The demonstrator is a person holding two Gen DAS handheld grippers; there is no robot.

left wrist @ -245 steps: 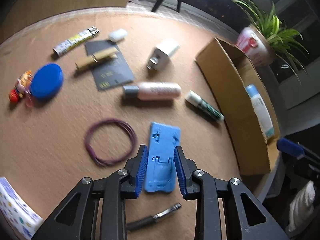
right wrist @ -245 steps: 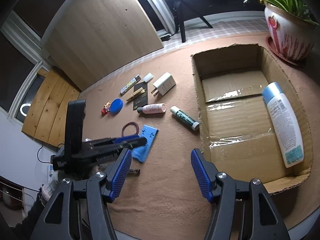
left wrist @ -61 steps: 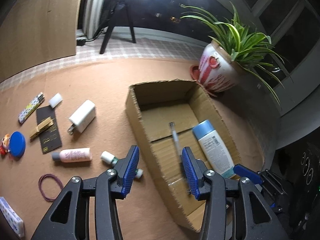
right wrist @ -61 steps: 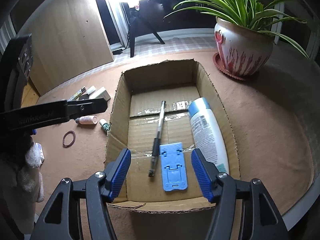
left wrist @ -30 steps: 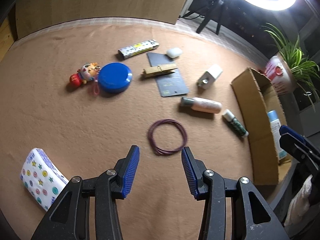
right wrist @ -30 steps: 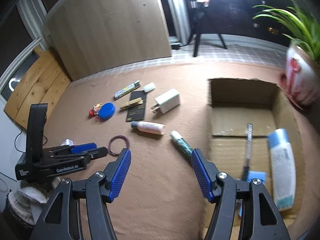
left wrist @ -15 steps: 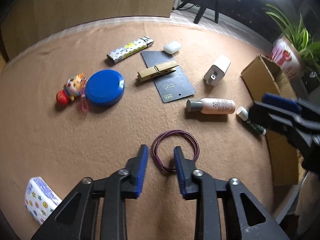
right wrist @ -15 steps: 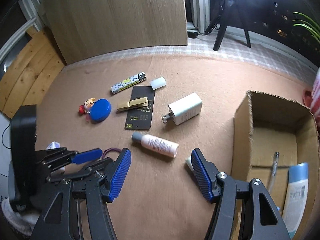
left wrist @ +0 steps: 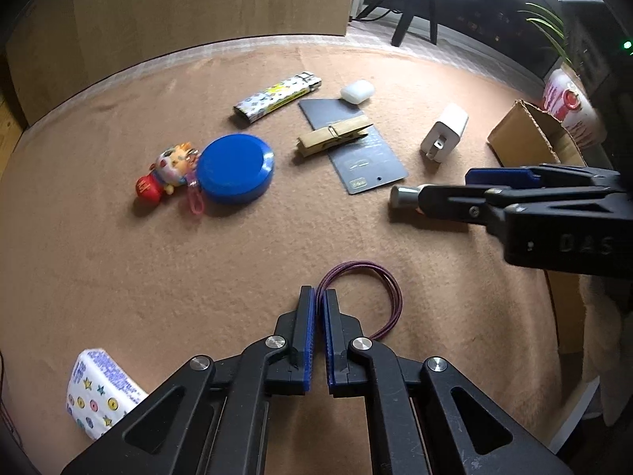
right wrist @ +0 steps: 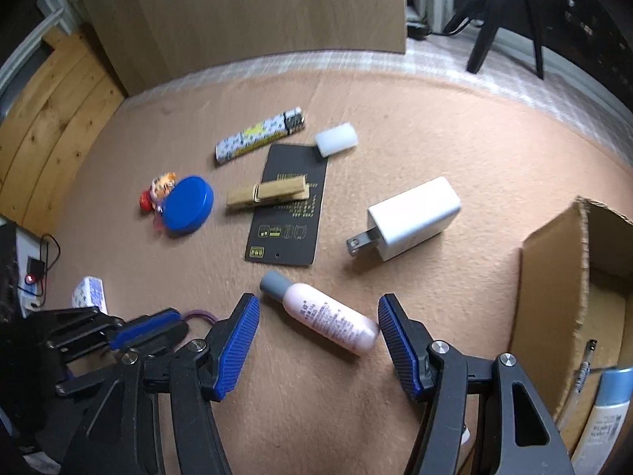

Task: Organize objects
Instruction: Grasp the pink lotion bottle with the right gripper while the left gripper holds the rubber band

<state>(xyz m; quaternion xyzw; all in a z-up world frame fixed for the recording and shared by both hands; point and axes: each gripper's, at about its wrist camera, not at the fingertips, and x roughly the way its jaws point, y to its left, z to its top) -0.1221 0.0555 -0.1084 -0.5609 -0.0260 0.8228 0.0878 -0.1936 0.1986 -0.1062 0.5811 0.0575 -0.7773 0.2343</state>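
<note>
My left gripper (left wrist: 319, 297) is shut on the near-left edge of a purple wire loop (left wrist: 389, 295) that lies on the brown felt table; it also shows in the right wrist view (right wrist: 154, 326). My right gripper (right wrist: 318, 318) is open, its fingers on either side of a pink bottle with a grey cap (right wrist: 324, 312). In the left wrist view the right gripper (left wrist: 486, 188) reaches in from the right over the bottle's cap (left wrist: 399, 196). The cardboard box (right wrist: 554, 277) stands at the right and holds a pen (right wrist: 584, 368) and a white-and-blue bottle (right wrist: 603, 415).
On the table lie a white charger (right wrist: 415, 217), a black card (right wrist: 290, 206) with a wooden clothespin (right wrist: 267, 194) on it, a patterned lighter (right wrist: 259, 138), a white case (right wrist: 336, 138), a blue round lid (right wrist: 186, 206), a toy keychain (left wrist: 166, 172), and a tissue pack (left wrist: 101, 394).
My left gripper has lowered and shut on the purple loop. My right gripper has moved left, away from the box, and come down around the pink bottle.
</note>
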